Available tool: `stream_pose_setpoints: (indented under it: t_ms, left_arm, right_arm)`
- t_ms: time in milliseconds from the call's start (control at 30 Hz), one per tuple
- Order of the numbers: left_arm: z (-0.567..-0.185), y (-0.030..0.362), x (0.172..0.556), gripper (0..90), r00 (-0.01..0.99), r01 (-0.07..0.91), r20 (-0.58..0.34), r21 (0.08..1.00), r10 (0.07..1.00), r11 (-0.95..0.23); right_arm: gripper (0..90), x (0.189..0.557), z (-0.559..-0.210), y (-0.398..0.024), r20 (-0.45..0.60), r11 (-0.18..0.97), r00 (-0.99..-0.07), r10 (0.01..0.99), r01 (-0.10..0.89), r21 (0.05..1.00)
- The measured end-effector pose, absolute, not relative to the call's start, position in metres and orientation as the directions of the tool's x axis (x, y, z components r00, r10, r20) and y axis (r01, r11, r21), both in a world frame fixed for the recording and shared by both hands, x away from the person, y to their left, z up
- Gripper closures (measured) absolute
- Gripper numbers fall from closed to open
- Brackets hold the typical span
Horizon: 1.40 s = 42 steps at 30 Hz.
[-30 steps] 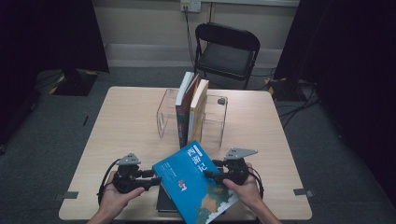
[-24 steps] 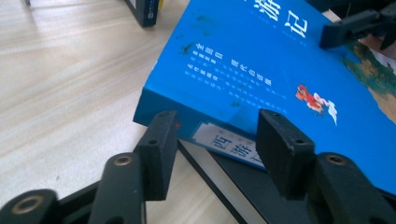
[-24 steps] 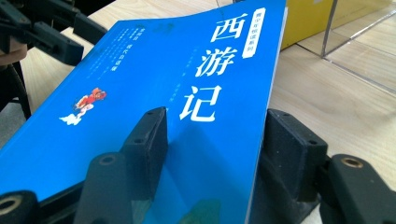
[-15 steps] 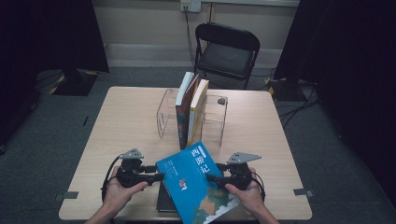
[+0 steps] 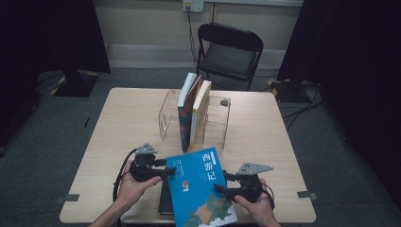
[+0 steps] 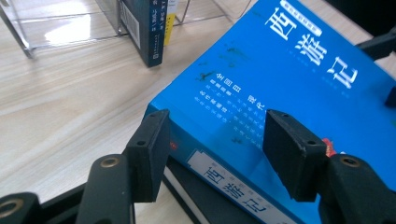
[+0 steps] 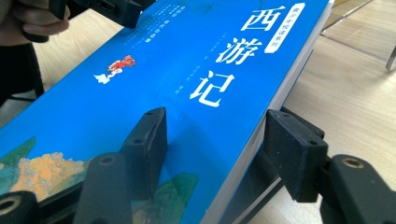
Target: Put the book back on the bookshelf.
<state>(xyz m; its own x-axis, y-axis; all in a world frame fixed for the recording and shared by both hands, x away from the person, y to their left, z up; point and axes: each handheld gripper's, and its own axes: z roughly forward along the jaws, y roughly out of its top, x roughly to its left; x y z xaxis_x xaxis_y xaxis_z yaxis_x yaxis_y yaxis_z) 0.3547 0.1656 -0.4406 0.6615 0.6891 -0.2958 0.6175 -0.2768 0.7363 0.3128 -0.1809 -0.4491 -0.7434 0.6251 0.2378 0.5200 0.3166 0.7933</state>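
Note:
A thick blue book (image 5: 201, 189) with white Chinese characters lies slanted near the table's front edge, resting on a dark book (image 5: 165, 201). My left gripper (image 5: 170, 171) straddles the spine corner of the blue book (image 6: 289, 93). In the left gripper view, the left gripper (image 6: 222, 149) has just been opening its jaws, and its pads stand off the book between them. My right gripper (image 5: 221, 182) takes the book's page edge from the right. The right gripper (image 7: 217, 144) has one pad on the blue book's cover (image 7: 187, 84) and the other under it.
A clear acrylic book stand (image 5: 217, 118) stands mid-table with three upright books (image 5: 193, 111) in it. A black chair (image 5: 229, 52) is behind the table's far edge. Bare wooden tabletop (image 5: 127, 123) lies to the left and right of the stand.
Both grippers and the blue book have shifted a little to the right. The left gripper has come closer to the book's spine, and the book now lies flatter on the dark one.

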Motion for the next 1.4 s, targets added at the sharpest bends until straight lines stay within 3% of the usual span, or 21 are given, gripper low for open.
stream_pose_setpoints:
  t_ms: [233,433,800,933,1400]
  left_arm:
    - [-0.446,0.170,0.332,44.4,0.692,0.645,-0.376,0.706,0.617,-0.294]
    - [-0.445,0.167,0.332,44.0,0.663,0.662,-0.372,0.697,0.649,-0.277]
    - [-0.445,0.157,0.345,44.8,0.665,0.653,-0.361,0.706,0.654,-0.275]
    - [-0.446,0.153,0.353,41.3,0.662,0.651,-0.351,0.707,0.662,-0.277]
    - [-0.447,0.154,0.343,41.7,0.666,0.657,-0.369,0.702,0.648,-0.275]
  right_arm:
    - [35.3,0.331,-0.449,-0.171,0.214,0.315,-0.735,0.644,0.509,0.801]
    - [34.7,0.347,-0.451,-0.165,0.231,0.286,-0.713,0.662,0.525,0.802]
    - [35.9,0.337,-0.450,-0.171,0.242,0.265,-0.679,0.694,0.552,0.791]
    - [37.2,0.334,-0.450,-0.176,0.237,0.261,-0.680,0.694,0.544,0.798]
    - [33.1,0.349,-0.459,-0.174,0.339,0.166,-0.629,0.700,0.605,0.779]
